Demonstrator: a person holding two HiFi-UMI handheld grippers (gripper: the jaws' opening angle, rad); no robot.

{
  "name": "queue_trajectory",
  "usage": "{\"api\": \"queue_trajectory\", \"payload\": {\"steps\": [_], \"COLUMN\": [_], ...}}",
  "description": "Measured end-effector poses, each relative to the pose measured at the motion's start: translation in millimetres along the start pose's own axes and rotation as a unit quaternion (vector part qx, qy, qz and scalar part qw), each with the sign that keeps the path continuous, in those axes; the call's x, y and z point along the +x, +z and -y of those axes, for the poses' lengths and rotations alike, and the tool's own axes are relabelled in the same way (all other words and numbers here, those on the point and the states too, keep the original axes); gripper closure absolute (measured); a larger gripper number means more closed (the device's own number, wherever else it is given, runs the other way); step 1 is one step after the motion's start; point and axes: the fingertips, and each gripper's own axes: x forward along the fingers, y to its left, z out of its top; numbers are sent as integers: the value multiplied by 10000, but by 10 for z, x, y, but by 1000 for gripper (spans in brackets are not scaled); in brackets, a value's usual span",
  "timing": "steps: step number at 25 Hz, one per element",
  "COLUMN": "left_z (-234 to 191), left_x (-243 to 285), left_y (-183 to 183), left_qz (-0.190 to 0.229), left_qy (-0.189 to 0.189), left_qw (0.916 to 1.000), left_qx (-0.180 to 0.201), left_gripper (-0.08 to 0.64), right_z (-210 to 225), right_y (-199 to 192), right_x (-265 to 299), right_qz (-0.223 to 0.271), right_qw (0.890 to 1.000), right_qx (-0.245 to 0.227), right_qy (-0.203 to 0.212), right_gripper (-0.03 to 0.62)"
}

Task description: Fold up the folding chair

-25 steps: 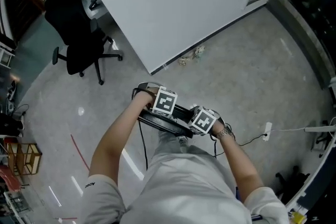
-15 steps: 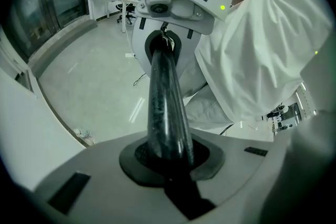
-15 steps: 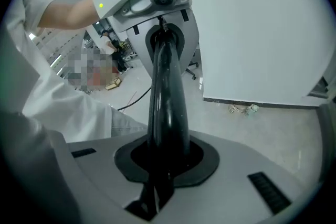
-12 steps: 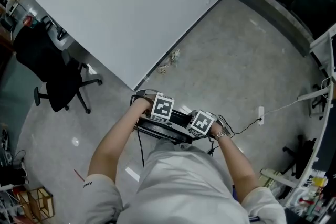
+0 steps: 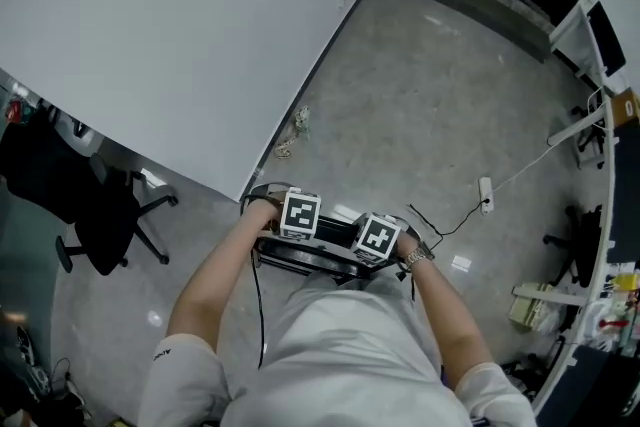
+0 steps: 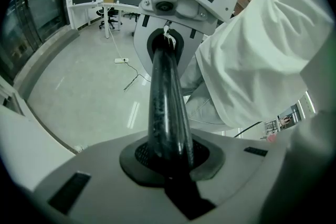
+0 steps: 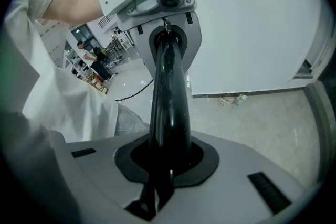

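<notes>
**Both hand-held grippers clamped on 1 black tube of the folding chair**

The folding chair (image 5: pixel 305 258) is off the floor (image 5: pixel 440 105), held crosswise in front of the person's waist. It hangs above the floor close to the bottom corner of the white wall (image 5: pixel 150 25). From the head view it looks folded flat into a narrow black bundle, though the arms and marker cubes cover most of it.

The left hand-held gripper (image 5: pixel 298 221) and the right hand-held gripper (image 5: pixel 373 243) sit side by side on the chair, near each other but apart. Both point steeply down.

In the left gripper view, the jaws are nearly together and pressed on a glossy black tube (image 6: pixel 167 97) of the chair. The tube fills the dark pad hollow and runs straight on to the other gripper. The right gripper view shows the same thing from the opposite end: narrow jaws closed on that tube, with the left gripper gripping it further along.

On the floor, a black office chair (image 5: pixel 85 205) stands at the left edge beside the wall. A white power strip (image 5: pixel 485 194) lies well apart to the right, with a cable (image 5: pixel 440 227) trailing from it towards the person. Small bits of litter (image 5: pixel 292 135) lie at the wall's foot.
</notes>
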Motion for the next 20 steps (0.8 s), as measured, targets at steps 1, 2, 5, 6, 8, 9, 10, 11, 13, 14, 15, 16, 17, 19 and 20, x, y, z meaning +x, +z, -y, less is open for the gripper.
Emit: {"api": "queue_trajectory", "payload": {"steps": [1,2,5,6,8,9,10,11,13,14,15,16,17,19,20], "left_z": [-45,-84,-158,-177,-220,-240,-258,-279,-312,-315,-314,-318,-329,-379,-419], "left_x": [2,5,32,47,76,94,114,134,167,183,195,203,207,212,217], "left_y": [37,87,290,358,498,580,667,755,938,1034,1129,1216,1291,1424,1489], "left_qz": [-15,-34,-119,-158,-236,-271,-311,-356,-452,-496,-536,-573,-607,-656,-666], "left_qy": [-37,-77,-174,-195,-216,-225,-238,-252,-285,-308,-321,-315,-297,-241,-202], "left_qw": [10000,9999,9997,9996,9994,9993,9991,9989,9984,9981,9978,9975,9973,9970,9971], "left_qx": [34,62,119,133,150,158,163,167,183,195,219,261,301,330,313], "left_gripper": [491,491,491,491,491,491,491,491,491,491,491,491,491,491,491], "right_z": [38,70,126,139,172,186,199,213,226,214,197,183,180,219,268], "right_y": [-32,-77,-262,-324,-452,-528,-608,-689,-854,-940,-1023,-1096,-1158,-1266,-1321], "right_x": [-18,-44,-141,-170,-228,-259,-292,-328,-408,-453,-497,-541,-583,-665,-705], "right_qz": [9,21,118,164,250,293,347,413,545,601,640,669,696,759,788], "right_qw": [10000,9998,9997,9996,9994,9992,9990,9987,9976,9970,9966,9963,9961,9960,9960], "right_qx": [88,168,225,234,256,266,283,310,380,406,413,404,386,357,338], "right_qy": [32,57,32,21,3,5,23,58,178,258,326,366,377,318,239], "right_gripper": [542,541,543,543,541,543,543,543,541,541,537,534,531,525,525]}}
